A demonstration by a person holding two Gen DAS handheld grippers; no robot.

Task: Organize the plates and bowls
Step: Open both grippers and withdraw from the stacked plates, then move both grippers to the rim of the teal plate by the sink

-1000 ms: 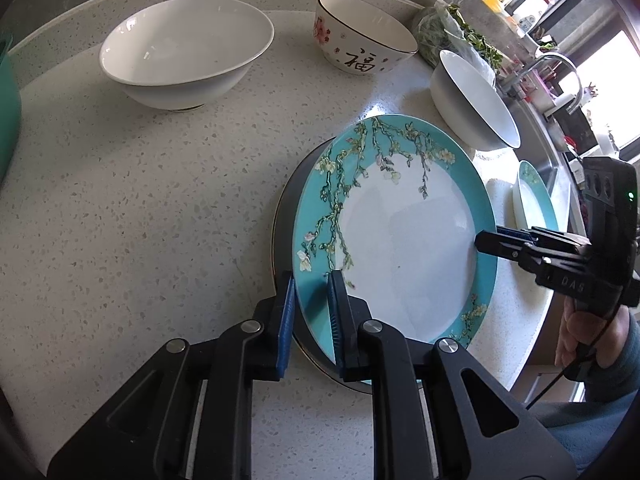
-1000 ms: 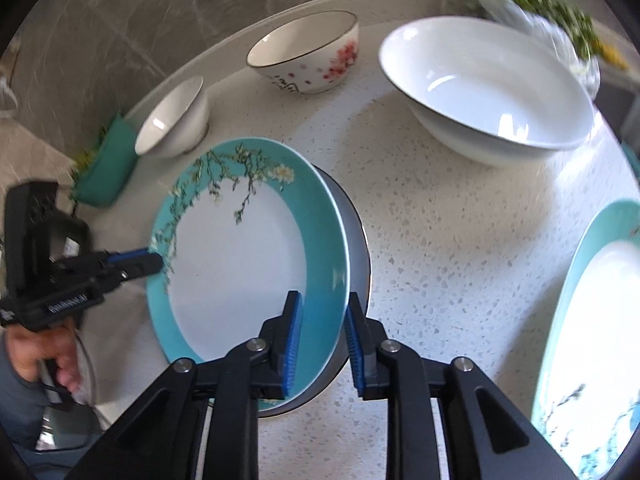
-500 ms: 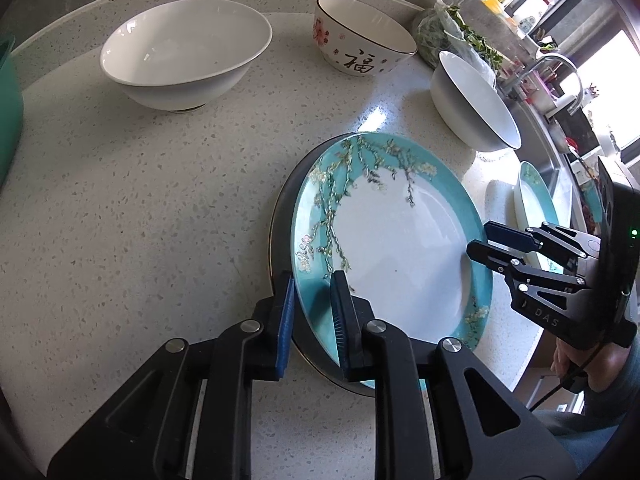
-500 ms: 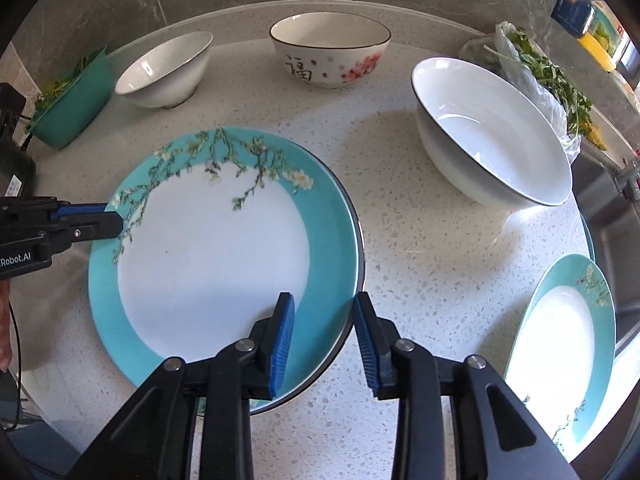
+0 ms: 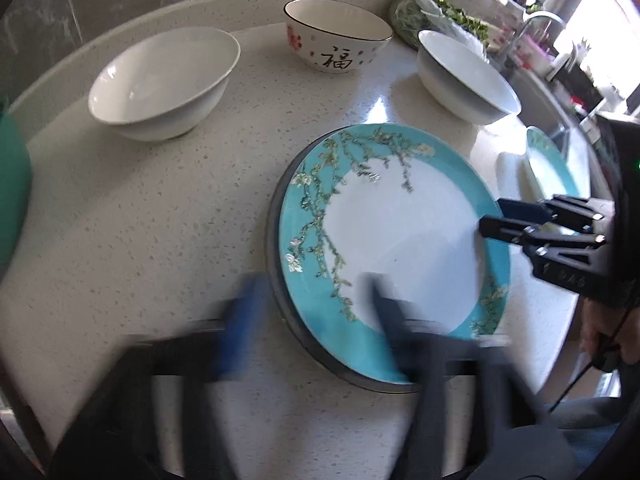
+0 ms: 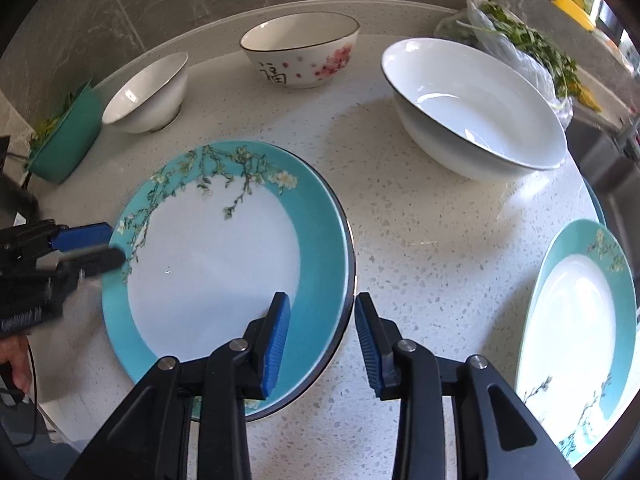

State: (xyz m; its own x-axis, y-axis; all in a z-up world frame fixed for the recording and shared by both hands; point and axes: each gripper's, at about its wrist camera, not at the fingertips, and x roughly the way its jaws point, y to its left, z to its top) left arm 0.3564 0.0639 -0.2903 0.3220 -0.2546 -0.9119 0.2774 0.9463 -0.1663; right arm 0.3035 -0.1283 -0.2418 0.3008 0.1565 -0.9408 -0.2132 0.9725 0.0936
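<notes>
1. Right gripper (image 6: 318,330) spread open, empty, straddling the near rim of the teal plate (image 6: 224,264); left gripper (image 5: 308,312) blurred, apparently open wide, holding nothing.
2. Teal plate stacked flat on a dark plate (image 5: 276,280): glazed, rigid, slippery, breakable; best pinched at the rim.
3. Second teal plate (image 6: 580,320) rightward; bowls beyond.

Motion blurs the left gripper (image 5: 312,320); the second teal plate (image 6: 580,340) is cut off.

bare counter (image 6: 424,240) between plate (image 6: 224,264) and bowl (image 6: 476,108)
</notes>
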